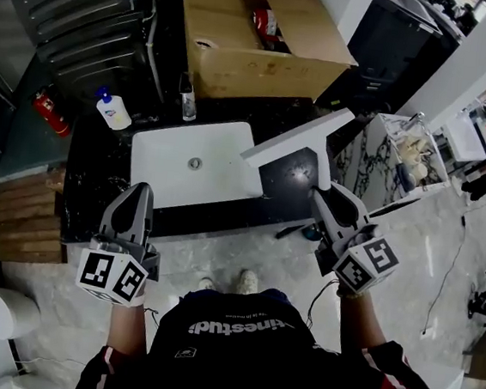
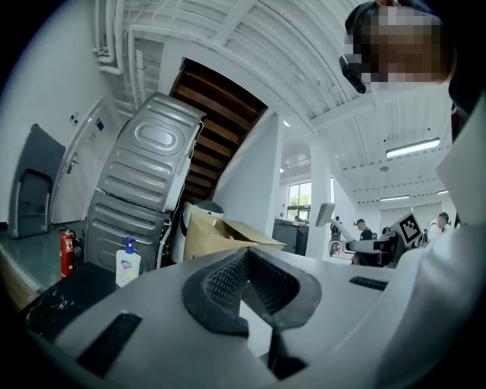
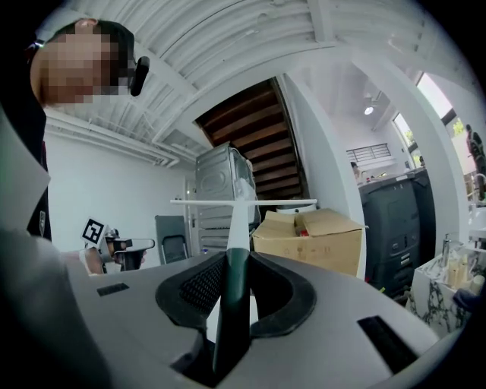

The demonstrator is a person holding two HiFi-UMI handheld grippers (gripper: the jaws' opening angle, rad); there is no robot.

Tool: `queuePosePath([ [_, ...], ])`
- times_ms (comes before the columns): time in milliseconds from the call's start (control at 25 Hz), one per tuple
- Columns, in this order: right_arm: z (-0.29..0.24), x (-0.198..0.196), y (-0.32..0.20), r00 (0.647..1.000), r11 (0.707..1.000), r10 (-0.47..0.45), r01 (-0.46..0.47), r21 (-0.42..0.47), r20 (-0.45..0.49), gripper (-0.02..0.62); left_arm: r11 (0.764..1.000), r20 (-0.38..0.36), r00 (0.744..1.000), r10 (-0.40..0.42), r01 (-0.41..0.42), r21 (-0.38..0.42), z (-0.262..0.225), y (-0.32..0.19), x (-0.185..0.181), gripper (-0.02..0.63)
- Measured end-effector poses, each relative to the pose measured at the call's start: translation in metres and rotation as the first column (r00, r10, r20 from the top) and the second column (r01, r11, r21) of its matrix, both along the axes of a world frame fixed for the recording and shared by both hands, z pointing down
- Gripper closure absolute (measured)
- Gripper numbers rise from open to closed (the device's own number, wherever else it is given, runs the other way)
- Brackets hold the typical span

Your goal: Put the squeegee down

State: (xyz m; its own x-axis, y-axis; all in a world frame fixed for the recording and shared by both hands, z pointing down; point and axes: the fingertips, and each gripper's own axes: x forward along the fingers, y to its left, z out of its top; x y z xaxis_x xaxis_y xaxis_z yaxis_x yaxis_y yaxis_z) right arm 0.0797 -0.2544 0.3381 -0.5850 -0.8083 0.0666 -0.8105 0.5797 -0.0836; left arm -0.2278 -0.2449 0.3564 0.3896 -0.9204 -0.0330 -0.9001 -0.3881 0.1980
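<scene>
Overall: a person stood facing a black countertop with a two-jaw gripper in each hand, both pointed about level.
Right gripper: the jaws were partly closed and clamped on the dark handle of the squeegee. In the right gripper view the handle ran straight out between the pads.
Squeegee: it had not been set down and was carried by the right gripper alone. Its white blade stood crosswise at the far end. In the head view the blade lay over the right corner of the white sink and the counter beside it.
Left gripper: the jaws were closed together with nothing between them. It was held over the near edge of the counter, to the left of the sink and well apart from the squeegee.
Counter items: a soap bottle with a blue pump stood at the far left, and a small dark bottle stood behind the sink.
Surroundings: an open cardboard box stood beyond the sink, and a red fire extinguisher stood left of the counter.
</scene>
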Motion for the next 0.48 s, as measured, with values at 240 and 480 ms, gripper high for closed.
queuePosePath([
  [240,0.062,0.046,-0.043,0.98,0.992,-0.103,0.09,-0.083,-0.17,0.474,1.0,0.01,1.0,-0.011,0.011,-0.019,0.004,-0.015,0.024,0.592],
  [480,0.175,0.088,-0.074,0.931,0.944,-0.234,0.15,-0.293,-0.279,0.474,0.999,0.021,0.999,-0.04,0.04,-0.035,0.009,-0.021,0.035,0.592],
])
